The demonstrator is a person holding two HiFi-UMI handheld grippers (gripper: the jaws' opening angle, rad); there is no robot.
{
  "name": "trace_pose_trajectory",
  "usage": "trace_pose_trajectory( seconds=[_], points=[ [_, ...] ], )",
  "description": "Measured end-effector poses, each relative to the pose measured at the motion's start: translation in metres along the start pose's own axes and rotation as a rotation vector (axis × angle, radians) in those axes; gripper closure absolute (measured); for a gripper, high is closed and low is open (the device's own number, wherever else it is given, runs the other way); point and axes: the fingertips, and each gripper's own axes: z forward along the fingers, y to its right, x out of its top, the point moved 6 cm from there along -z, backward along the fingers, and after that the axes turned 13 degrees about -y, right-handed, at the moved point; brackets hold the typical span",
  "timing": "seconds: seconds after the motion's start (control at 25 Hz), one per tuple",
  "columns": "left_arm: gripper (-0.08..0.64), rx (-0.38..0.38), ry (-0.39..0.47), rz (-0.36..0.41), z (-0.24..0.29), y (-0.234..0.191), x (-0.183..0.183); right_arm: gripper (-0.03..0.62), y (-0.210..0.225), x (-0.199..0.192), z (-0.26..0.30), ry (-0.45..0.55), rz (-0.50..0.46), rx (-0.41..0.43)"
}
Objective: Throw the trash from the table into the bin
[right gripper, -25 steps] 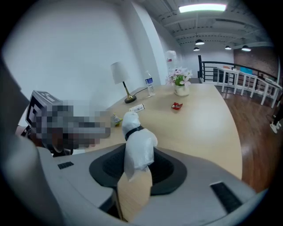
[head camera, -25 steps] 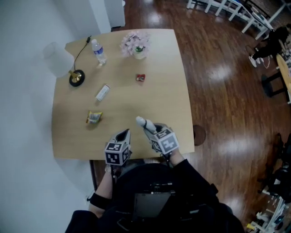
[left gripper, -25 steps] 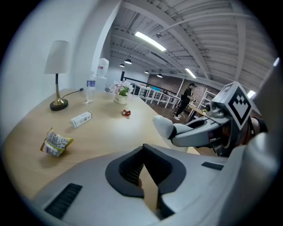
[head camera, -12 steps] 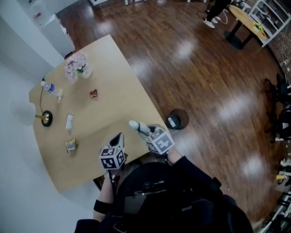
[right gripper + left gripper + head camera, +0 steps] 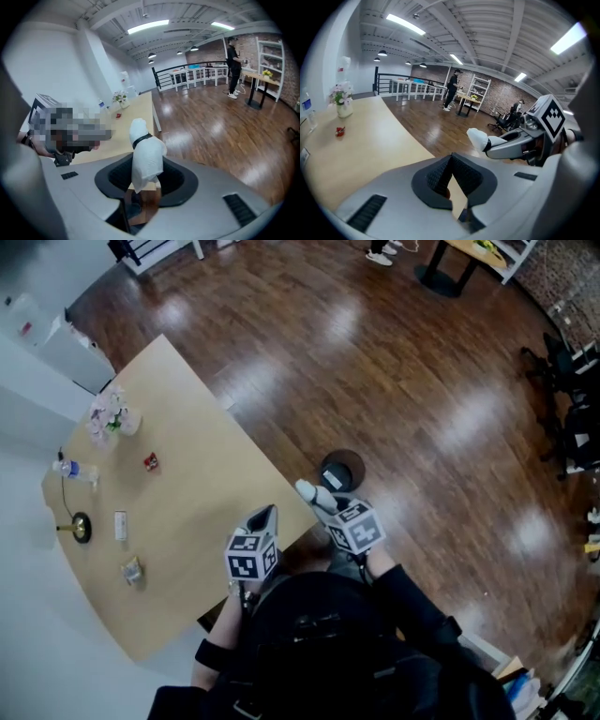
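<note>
My right tool (image 5: 145, 185) clamps a white wad (image 5: 146, 154) — its length points straight out ahead; left tool (image 5: 451, 173) closed, empty.

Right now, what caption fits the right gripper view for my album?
The right gripper grips a black-banded white paper wad, with the tan table behind.

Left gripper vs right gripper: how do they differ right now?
Left gripper is shut and empty; right gripper is shut on a white wad. Left gripper is over the table edge; right gripper reaches past it, near the bin. Both carry marker cubes.
</note>
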Motion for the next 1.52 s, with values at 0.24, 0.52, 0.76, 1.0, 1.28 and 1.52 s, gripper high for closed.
trace_pose_trajectory(
  seconds=[0.24,0.52,0.76,1.0,1.28,1.52],
  points=[
    [0.557,-0.040,-0.056,0.056,0.034,0.041,0.011,0.451,0.043,-0.027,-0.012,0.012,0.082,-0.023],
    [0.557,-0.090,-0.081,0.069,0.095,0.087,0.027,0.451,0.118,-0.060,0.006,-0.031,0.171,-0.051],
    [0.557,-0.101,-0.115,0.023,0.163,0.113,0.037,0.451,0.177,-0.077,0.049,-0.091,0.216,-0.027],
    [0.557,-0.112,-0.185,0.004,0.233,0.121,0.017,0.451,0.237,-0.102,0.128,-0.114,0.264,-0.044],
    [0.557,-0.080,-0.261,-0.009,0.313,0.120,-0.008,0.451,0.309,-0.131,0.239,-0.181,0.327,-0.063],
    [0.557,-0.056,-0.276,-0.062,0.347,0.111,-0.019,0.449,0.344,-0.144,0.303,-0.249,0.360,-0.076]
  ],
)
